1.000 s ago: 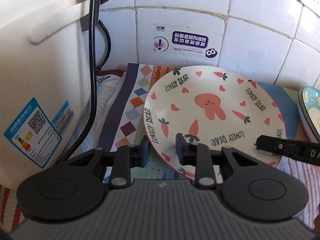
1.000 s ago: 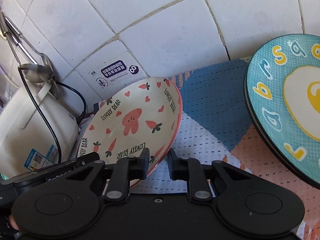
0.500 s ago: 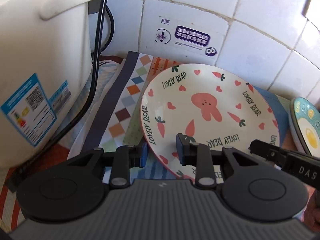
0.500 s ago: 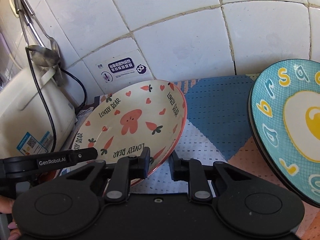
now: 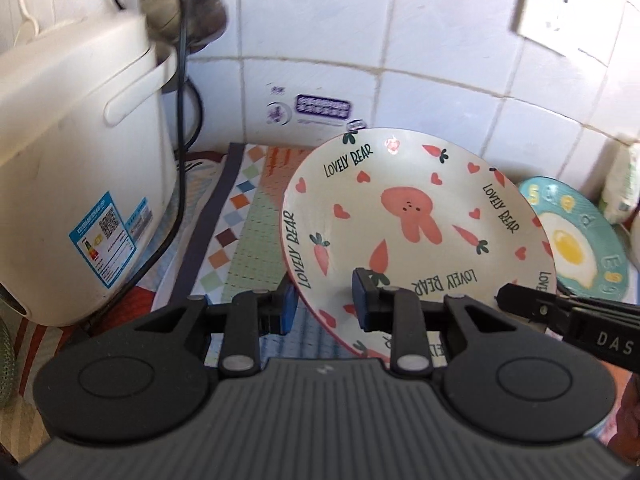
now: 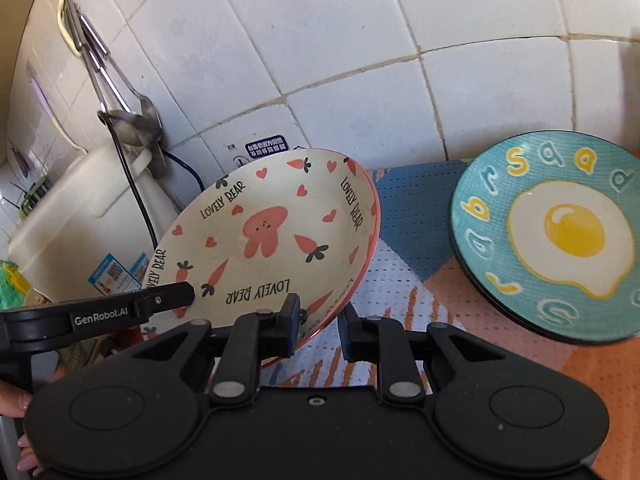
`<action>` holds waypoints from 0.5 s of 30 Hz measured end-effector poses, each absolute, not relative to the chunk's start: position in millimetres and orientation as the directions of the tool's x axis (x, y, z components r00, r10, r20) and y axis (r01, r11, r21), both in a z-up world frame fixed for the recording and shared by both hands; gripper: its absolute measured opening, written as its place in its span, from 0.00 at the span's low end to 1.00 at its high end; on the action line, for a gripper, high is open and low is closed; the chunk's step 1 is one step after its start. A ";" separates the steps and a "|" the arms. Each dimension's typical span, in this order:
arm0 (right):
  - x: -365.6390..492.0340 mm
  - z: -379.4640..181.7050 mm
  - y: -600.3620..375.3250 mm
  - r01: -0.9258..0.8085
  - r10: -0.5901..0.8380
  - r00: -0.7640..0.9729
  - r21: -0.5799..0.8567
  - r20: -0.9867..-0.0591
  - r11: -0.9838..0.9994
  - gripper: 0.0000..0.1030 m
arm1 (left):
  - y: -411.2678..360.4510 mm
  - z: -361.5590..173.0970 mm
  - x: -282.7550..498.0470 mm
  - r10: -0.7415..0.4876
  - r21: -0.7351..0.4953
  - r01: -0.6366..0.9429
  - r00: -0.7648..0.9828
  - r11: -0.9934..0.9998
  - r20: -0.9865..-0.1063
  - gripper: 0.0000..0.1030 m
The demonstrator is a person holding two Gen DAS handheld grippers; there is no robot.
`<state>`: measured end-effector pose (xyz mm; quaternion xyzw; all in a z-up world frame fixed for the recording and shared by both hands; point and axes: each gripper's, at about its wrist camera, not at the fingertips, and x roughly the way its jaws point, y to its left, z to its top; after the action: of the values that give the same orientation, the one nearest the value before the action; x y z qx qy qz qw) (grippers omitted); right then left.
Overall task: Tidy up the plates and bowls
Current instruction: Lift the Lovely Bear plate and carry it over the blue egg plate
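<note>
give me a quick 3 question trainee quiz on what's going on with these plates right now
1. True or false: both grippers clamp the bunny plate.
2. Which plate lies flat on the mat? A) bunny plate B) egg plate
3. Fill in: the words printed on the bunny plate are "LOVELY ____".

Key: 1 true, the left gripper and right gripper each straddle its rim. 2 B. 3 BEAR.

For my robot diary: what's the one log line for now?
left gripper: shut on bunny plate | right gripper: shut on bunny plate | plate: tilted | egg plate: on mat
</note>
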<state>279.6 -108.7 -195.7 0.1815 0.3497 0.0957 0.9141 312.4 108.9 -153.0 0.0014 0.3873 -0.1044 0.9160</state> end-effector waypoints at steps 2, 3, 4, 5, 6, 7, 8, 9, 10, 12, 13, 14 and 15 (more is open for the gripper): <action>269.5 -189.3 -114.3 -0.037 0.289 0.746 0.396 -0.600 0.918 0.24 | 100.0 -145.8 304.9 -0.205 -0.078 0.211 0.686 0.974 -0.698 0.26; 263.2 -185.6 -116.8 -0.028 0.277 0.752 0.391 -0.598 0.920 0.24 | 98.6 -141.7 300.5 -0.214 -0.080 0.221 0.693 0.972 -0.689 0.26; 256.3 -181.6 -119.3 -0.020 0.267 0.758 0.388 -0.595 0.921 0.24 | 96.2 -138.3 296.6 -0.224 -0.085 0.229 0.697 0.970 -0.681 0.26; 248.5 -177.8 -122.8 -0.010 0.260 0.766 0.393 -0.587 0.919 0.24 | 94.2 -134.8 293.0 -0.239 -0.093 0.240 0.697 0.966 -0.676 0.26; 241.9 -174.7 -127.4 -0.003 0.256 0.773 0.400 -0.581 0.916 0.24 | 92.0 -131.6 289.8 -0.255 -0.105 0.252 0.693 0.962 -0.675 0.26; 235.6 -170.9 -132.2 0.006 0.247 0.778 0.400 -0.578 0.916 0.24 | 89.1 -128.4 286.6 -0.268 -0.113 0.262 0.689 0.958 -0.673 0.26; 229.8 -167.4 -136.8 0.015 0.238 0.784 0.400 -0.574 0.916 0.24 | 85.4 -125.5 282.9 -0.278 -0.115 0.273 0.688 0.955 -0.671 0.26; 223.3 -163.9 -143.2 0.021 0.232 0.791 0.404 -0.566 0.915 0.24 | 81.3 -123.0 279.1 -0.285 -0.113 0.285 0.687 0.952 -0.669 0.26; 217.4 -160.8 -149.3 0.026 0.229 0.797 0.410 -0.559 0.912 0.24 | 76.2 -120.7 275.3 -0.291 -0.108 0.297 0.687 0.949 -0.666 0.26; 208.7 -155.4 -159.6 0.035 0.215 0.802 0.403 -0.557 0.915 0.24 | 66.4 -116.9 268.4 -0.300 -0.106 0.310 0.689 0.945 -0.659 0.26; 206.0 -153.8 -164.4 0.040 0.208 0.802 0.397 -0.561 0.917 0.24 | 59.2 -116.4 267.1 -0.304 -0.105 0.315 0.690 0.943 -0.657 0.26; 202.9 -152.4 -169.8 0.047 0.200 0.805 0.396 -0.559 0.917 0.24 | 52.1 -116.1 266.7 -0.313 -0.108 0.324 0.688 0.940 -0.654 0.26; 199.6 -151.5 -176.3 0.055 0.193 0.810 0.399 -0.554 0.915 0.24 | 44.5 -116.2 266.8 -0.322 -0.106 0.339 0.683 0.935 -0.656 0.26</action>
<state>199.6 -176.3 -151.5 0.2022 0.3063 0.0370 0.9295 266.8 44.5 -116.2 0.0119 0.3550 -0.1801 0.9173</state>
